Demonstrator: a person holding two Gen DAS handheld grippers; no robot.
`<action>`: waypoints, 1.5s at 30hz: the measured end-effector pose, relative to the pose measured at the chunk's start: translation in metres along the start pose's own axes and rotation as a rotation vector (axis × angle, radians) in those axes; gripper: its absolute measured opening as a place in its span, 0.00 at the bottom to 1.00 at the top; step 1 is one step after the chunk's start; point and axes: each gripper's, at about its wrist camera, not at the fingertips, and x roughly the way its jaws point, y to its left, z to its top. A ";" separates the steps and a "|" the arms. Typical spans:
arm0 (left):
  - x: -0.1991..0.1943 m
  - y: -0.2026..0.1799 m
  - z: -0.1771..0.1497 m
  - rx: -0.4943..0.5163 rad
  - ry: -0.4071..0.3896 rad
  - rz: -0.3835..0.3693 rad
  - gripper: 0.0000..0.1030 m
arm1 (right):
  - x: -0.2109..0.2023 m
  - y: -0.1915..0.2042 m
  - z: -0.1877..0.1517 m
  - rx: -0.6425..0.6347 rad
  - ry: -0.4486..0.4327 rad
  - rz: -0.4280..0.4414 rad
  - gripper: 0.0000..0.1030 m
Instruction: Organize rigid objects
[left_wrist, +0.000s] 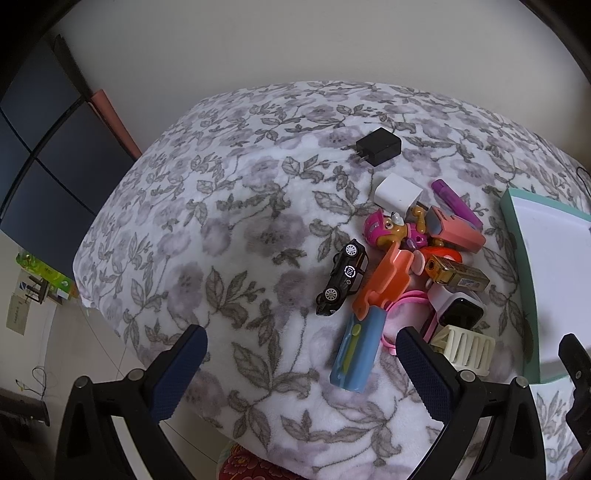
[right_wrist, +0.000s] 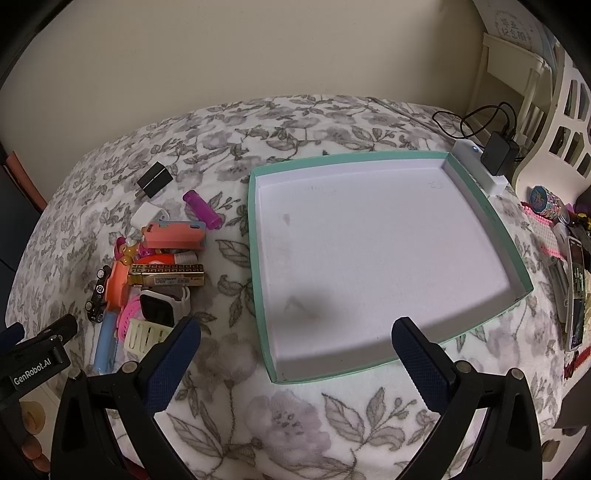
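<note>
A pile of small rigid things lies on the floral blanket: a black toy car, a pink pup figure, an orange and blue toy, a gold box, a white charger, a purple tube and a black charger. An empty teal-rimmed tray with a white floor sits to the pile's right. My left gripper is open, just short of the pile. My right gripper is open over the tray's near edge.
A white power strip with a black adapter and cable lies behind the tray. Assorted clutter lines the right edge. A white chair back stands at right. Dark cabinet doors stand left of the bed.
</note>
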 end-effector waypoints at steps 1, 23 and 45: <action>0.000 0.000 0.000 -0.001 0.000 0.000 1.00 | 0.000 0.000 0.000 -0.001 0.000 -0.001 1.00; 0.000 0.004 0.002 -0.028 0.002 0.001 1.00 | 0.004 0.006 0.000 -0.024 0.014 -0.010 1.00; 0.049 0.034 0.006 -0.179 0.151 -0.086 1.00 | 0.044 0.083 -0.014 -0.145 0.126 0.213 1.00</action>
